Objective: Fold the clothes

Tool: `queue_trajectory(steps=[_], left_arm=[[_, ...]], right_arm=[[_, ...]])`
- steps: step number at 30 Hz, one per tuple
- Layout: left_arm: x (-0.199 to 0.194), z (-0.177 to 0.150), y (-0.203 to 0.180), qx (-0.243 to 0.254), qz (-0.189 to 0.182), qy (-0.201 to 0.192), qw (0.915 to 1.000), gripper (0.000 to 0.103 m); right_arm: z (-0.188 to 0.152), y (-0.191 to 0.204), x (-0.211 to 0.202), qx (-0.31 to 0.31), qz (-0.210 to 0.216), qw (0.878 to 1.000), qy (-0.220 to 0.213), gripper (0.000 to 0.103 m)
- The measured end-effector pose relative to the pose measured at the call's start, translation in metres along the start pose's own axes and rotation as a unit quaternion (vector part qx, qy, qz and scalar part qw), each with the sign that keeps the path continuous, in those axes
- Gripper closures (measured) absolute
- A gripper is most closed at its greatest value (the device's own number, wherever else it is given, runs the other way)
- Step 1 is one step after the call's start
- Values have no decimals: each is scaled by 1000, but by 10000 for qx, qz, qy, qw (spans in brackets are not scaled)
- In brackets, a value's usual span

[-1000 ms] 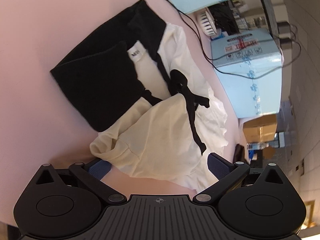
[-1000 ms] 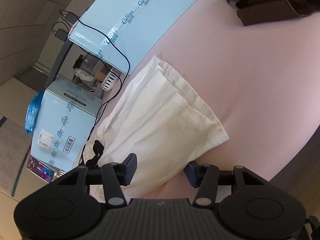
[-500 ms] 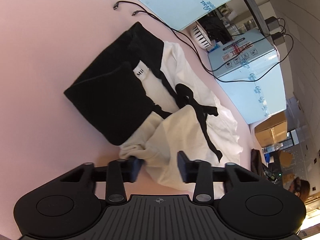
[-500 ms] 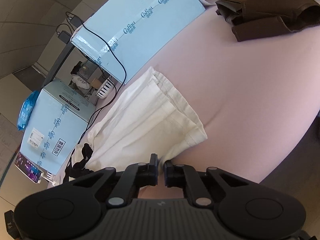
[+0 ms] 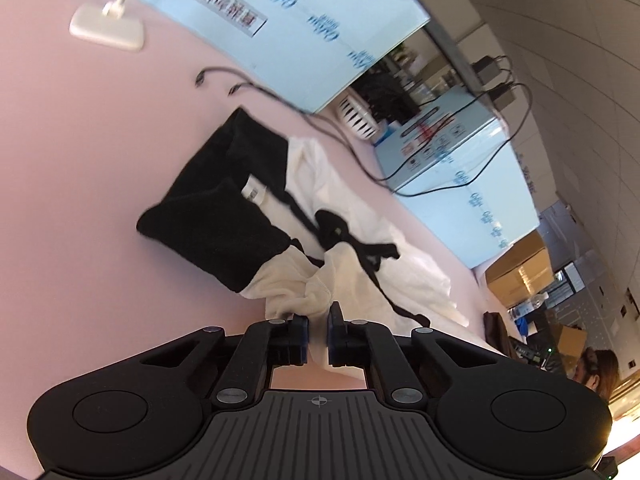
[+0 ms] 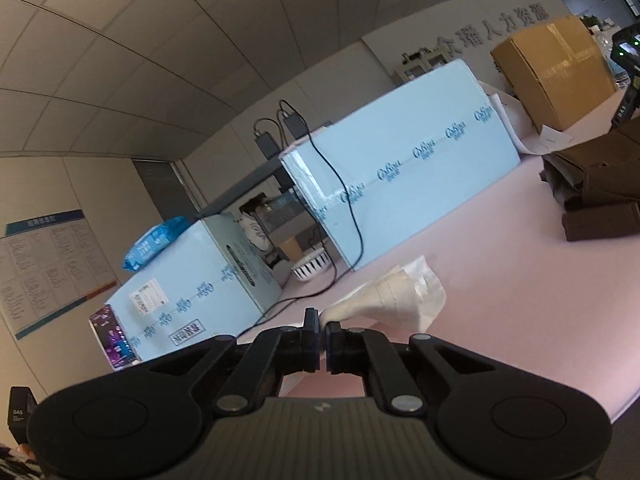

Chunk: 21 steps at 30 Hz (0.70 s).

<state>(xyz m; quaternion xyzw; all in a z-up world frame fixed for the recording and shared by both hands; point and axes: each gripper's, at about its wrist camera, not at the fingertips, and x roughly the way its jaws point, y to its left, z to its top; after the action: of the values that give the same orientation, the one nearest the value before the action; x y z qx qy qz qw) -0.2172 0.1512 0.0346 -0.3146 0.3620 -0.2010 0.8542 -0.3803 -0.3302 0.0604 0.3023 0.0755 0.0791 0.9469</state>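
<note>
A cream garment (image 5: 352, 276) with a black waistband (image 5: 224, 208) and a black drawstring (image 5: 368, 256) lies crumpled on the pink table (image 5: 80, 200). My left gripper (image 5: 318, 334) is shut on its near cream edge, which bunches up between the pads. In the right wrist view, my right gripper (image 6: 322, 334) is shut on another end of the cream garment (image 6: 396, 298), lifted off the pink table (image 6: 520, 300) and hanging forward from the pads.
Light blue boxes (image 5: 320, 20) (image 6: 400, 184) line the far side of the table, with black cables (image 5: 360, 152) trailing over them. A white stand base (image 5: 108, 28) sits at the far left. Folded brown clothes (image 6: 600, 184) and a cardboard box (image 6: 556, 72) lie to the right.
Both grippers closed on the cream garment, the left on the bunched edge, the right on the hem. Both rose and tilted up; the right now looks level across the room.
</note>
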Motion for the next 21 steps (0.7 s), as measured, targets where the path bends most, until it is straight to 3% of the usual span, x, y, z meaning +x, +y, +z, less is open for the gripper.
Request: queue_trajectory(steps=[5,8,11,15,18,21], left_arm=[[-28,3,-3,-150,-299,-26,9994,96],[-42,5,-10,-118,-317,-21,9994,96],[-44,14,-16,-150,-280,63,9995,95],[-24,50,-19,-275,-241,159,9992,95],[15,90,-21,-359,-208,377,9984,95],[73,127,-14,-671,41,792,9946,89]], right_arm=[[10,-4,-20,98,636,9974,-309,100],[17,-8,-23,180,1002,9944,-268,100],[25,-14,-16,560,1154,9916,-166,100],[46,-29,19,1155,1187,9862,-40,100],[61,-34,61,1109,630,9918,12,99],[63,-55,114,1467,-210,9888,184,86]])
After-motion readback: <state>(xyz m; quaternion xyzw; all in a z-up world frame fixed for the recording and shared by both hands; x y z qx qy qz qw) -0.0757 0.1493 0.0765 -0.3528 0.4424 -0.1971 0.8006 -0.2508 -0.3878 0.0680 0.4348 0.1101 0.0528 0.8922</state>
